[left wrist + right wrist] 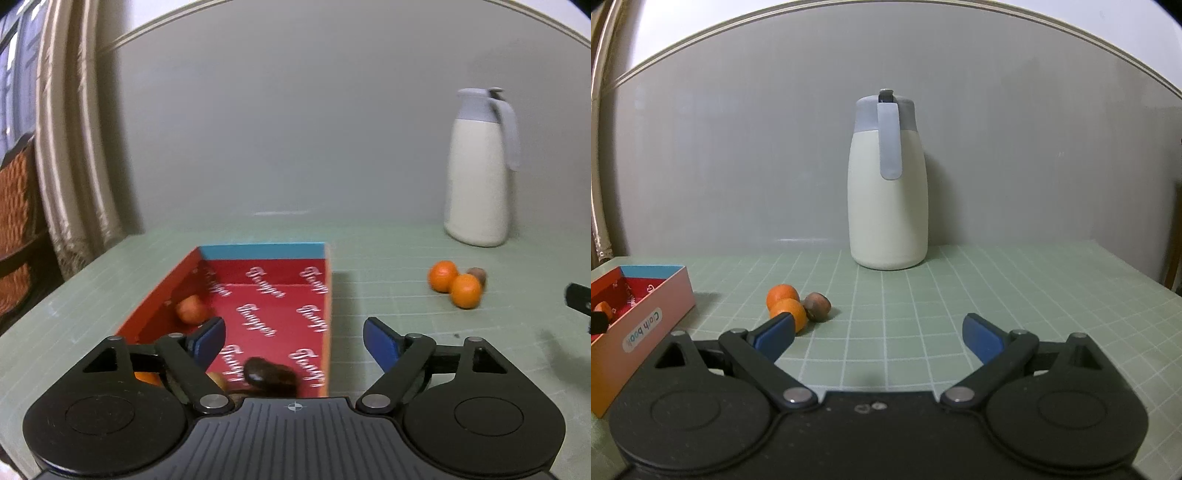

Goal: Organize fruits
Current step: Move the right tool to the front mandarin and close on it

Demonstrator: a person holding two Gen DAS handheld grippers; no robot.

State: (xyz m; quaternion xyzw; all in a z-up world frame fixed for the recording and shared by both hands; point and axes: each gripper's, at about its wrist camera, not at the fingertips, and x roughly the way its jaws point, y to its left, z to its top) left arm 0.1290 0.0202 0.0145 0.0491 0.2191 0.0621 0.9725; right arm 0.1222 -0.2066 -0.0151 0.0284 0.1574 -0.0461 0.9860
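Up close, the left hand-held gripper [294, 341] is spread wide over the red box [327, 295], pinching nothing. A dark fruit [269, 373] and an orange [190, 309] lie inside the box. The right hand-held gripper [878, 338] is spread too, with nothing in it. Farther off, two oranges [785, 301] and a brown fruit [818, 305] touch on the green surface [997, 295]. A white jug [887, 184] stands by the wall.

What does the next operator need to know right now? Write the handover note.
Left gripper: open, empty, above the red box.
Right gripper: open, empty, above the green mat.
In the box: one orange, a dark fruit, and more fruit partly hidden behind the gripper.
Left on the mat: two oranges touching each other and a brown fruit beside them, in front of the white jug.
To do: move those three into the box.
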